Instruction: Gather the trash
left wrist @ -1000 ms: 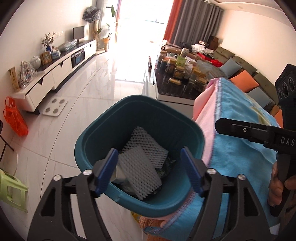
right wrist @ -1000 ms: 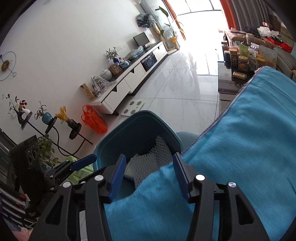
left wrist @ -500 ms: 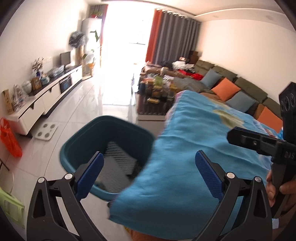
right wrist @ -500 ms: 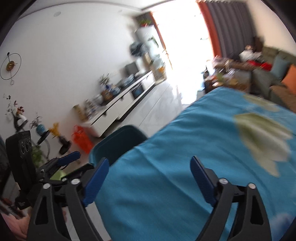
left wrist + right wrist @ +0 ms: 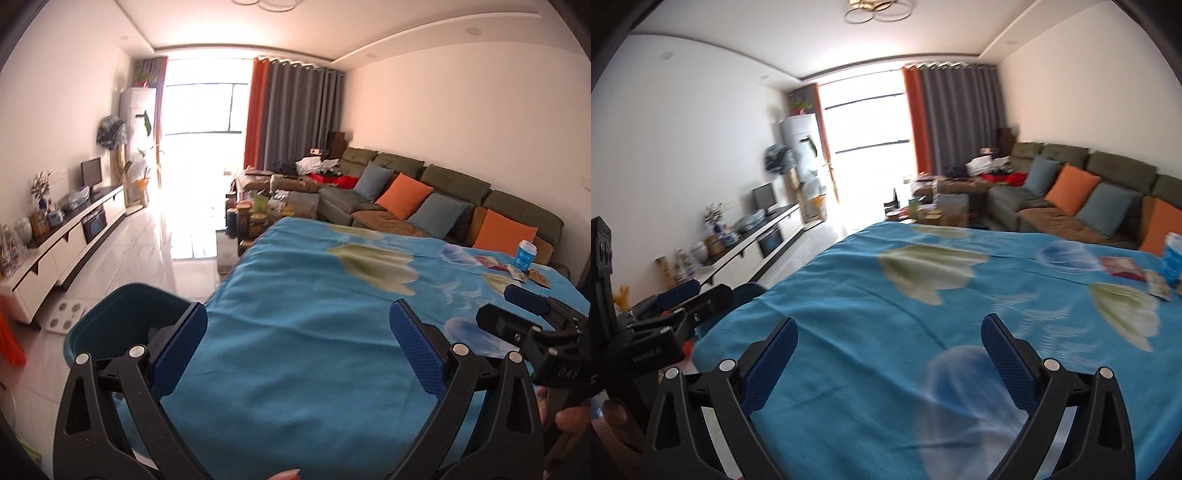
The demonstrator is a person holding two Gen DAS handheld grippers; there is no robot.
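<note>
A teal trash bin (image 5: 122, 314) stands on the floor at the left edge of a table covered with a blue flowered cloth (image 5: 314, 332); its contents are hidden now. My left gripper (image 5: 297, 343) is open and empty above the cloth, beside the bin. My right gripper (image 5: 888, 350) is open and empty over the cloth. It shows at the right in the left wrist view (image 5: 528, 310). At the table's far right lie a blue cup (image 5: 526, 254) and snack wrappers (image 5: 517, 271). They show in the right wrist view as cup (image 5: 1172, 258) and wrappers (image 5: 1123, 267).
A green sofa (image 5: 424, 192) with orange and grey cushions runs along the right wall. A cluttered coffee table (image 5: 258, 218) stands beyond the table. A white TV cabinet (image 5: 62, 240) lines the left wall. White tiled floor (image 5: 159, 251) lies between.
Both grippers have lifted from the bin and swung right over the table. Both have opened wider. The bin's foam sheets have gone out of sight; the cup and wrappers have come into view.
</note>
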